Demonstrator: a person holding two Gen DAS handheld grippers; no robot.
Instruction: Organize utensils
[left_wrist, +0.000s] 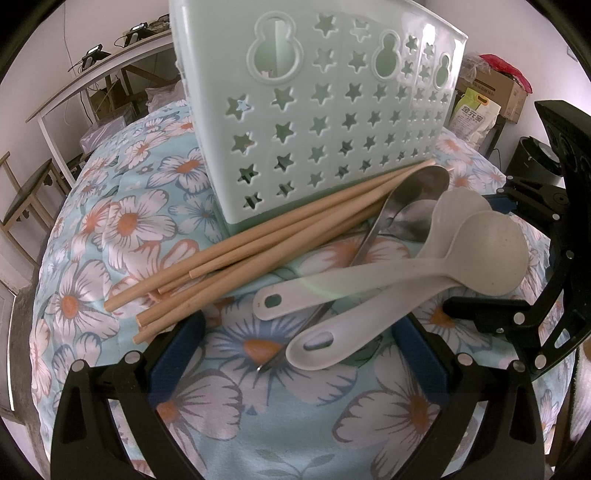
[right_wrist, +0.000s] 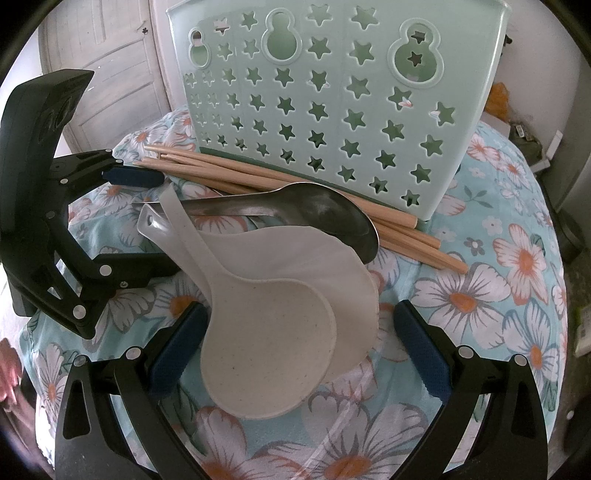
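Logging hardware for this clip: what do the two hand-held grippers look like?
Both look alike: the left hand-held gripper and right hand-held gripper have black plastic frames with cut-out openings, silver round screw heads at the joints, and two fingers faced with dark blue textured pads. No cables, sleeves or hands show.

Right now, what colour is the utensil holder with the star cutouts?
Pale mint green utensil holder, standing upright behind the utensils; clearest in the right wrist view.
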